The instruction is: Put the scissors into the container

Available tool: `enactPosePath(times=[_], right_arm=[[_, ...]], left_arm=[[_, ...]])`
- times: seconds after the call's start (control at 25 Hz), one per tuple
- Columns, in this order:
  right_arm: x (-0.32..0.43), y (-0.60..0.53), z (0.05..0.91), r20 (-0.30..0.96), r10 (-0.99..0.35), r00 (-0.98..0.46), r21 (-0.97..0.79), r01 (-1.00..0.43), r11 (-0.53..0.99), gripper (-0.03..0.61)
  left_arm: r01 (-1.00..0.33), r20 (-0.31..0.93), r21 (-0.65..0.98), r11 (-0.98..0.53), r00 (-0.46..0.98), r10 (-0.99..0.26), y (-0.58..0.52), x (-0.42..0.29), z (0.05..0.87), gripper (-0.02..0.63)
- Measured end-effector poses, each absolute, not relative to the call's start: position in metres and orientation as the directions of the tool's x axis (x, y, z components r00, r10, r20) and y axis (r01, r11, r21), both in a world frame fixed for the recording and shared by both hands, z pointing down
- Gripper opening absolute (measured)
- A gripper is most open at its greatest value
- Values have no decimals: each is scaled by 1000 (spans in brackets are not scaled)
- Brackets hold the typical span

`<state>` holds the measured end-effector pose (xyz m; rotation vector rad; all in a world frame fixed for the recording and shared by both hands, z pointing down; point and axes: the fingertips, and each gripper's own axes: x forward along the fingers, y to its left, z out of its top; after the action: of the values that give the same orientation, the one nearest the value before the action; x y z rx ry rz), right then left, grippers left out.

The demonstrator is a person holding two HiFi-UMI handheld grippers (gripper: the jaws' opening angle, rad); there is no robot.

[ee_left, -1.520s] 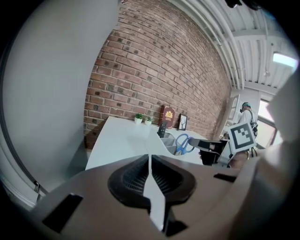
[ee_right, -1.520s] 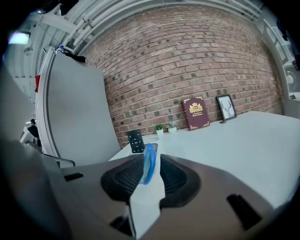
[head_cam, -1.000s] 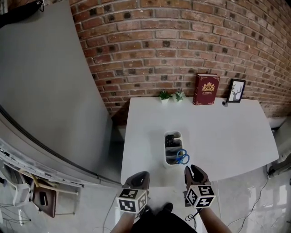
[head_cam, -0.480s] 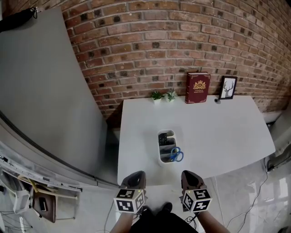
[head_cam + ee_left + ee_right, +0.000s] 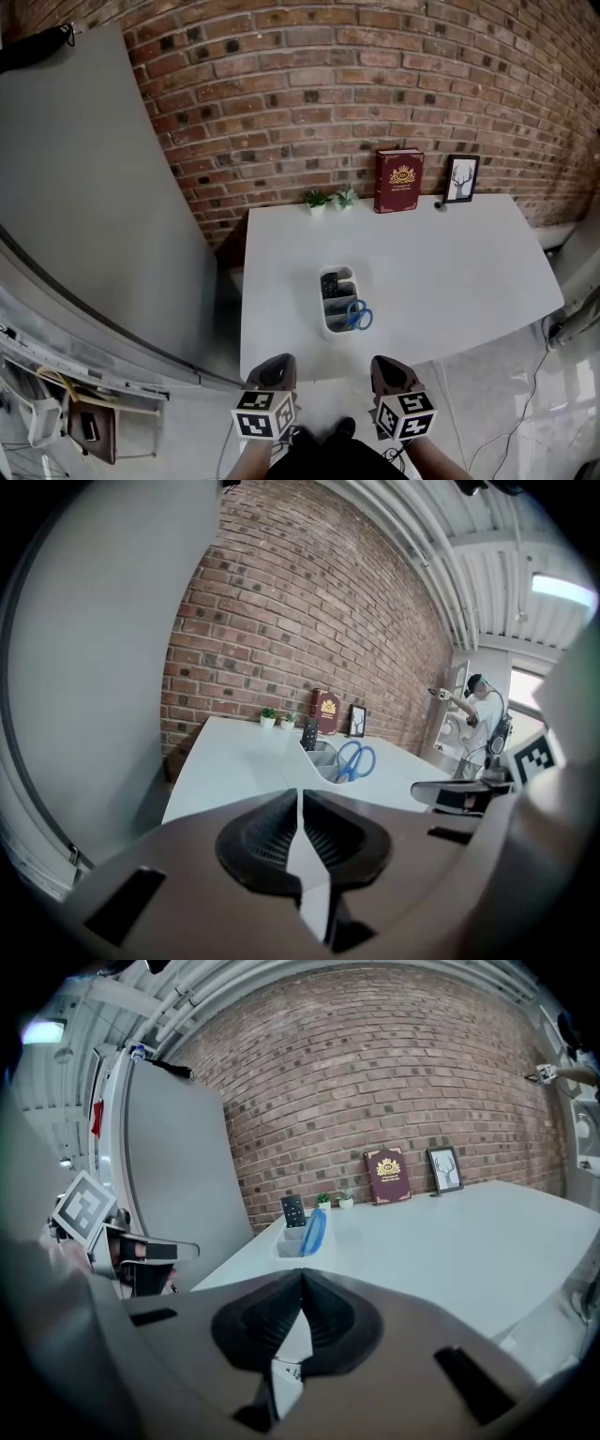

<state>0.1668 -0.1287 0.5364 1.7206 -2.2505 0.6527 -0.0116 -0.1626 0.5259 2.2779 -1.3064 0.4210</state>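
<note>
Blue-handled scissors (image 5: 355, 315) stand handles-up in the near compartment of a white container (image 5: 334, 327) on the white table (image 5: 450, 272). The scissors (image 5: 355, 758) and container (image 5: 325, 767) also show in the left gripper view, and the scissors (image 5: 312, 1231) with the container (image 5: 287, 1244) in the right gripper view. My left gripper (image 5: 275, 364) and right gripper (image 5: 382, 363) hang below the table's near edge, well back from the container. Both are shut with nothing between the jaws.
A black remote (image 5: 330, 284) stands in the container's far compartment. At the table's back edge stand two small plants (image 5: 329, 199), a red book (image 5: 398, 181) and a framed picture (image 5: 460, 178) before the brick wall. A grey panel (image 5: 84, 197) rises at the left.
Both grippers have drawn back toward me, away from the table edge; the head view has shifted so the table sits further off. The scissors stay in the container.
</note>
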Motion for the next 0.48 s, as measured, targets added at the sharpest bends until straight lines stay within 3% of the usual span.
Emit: enactPosePath(times=[0.48], right_arm=[[162, -121, 536, 454, -846, -281, -185, -958, 219, 0]], left_arm=[[-865, 480, 244, -439, 501, -720, -158, -15, 523, 23]])
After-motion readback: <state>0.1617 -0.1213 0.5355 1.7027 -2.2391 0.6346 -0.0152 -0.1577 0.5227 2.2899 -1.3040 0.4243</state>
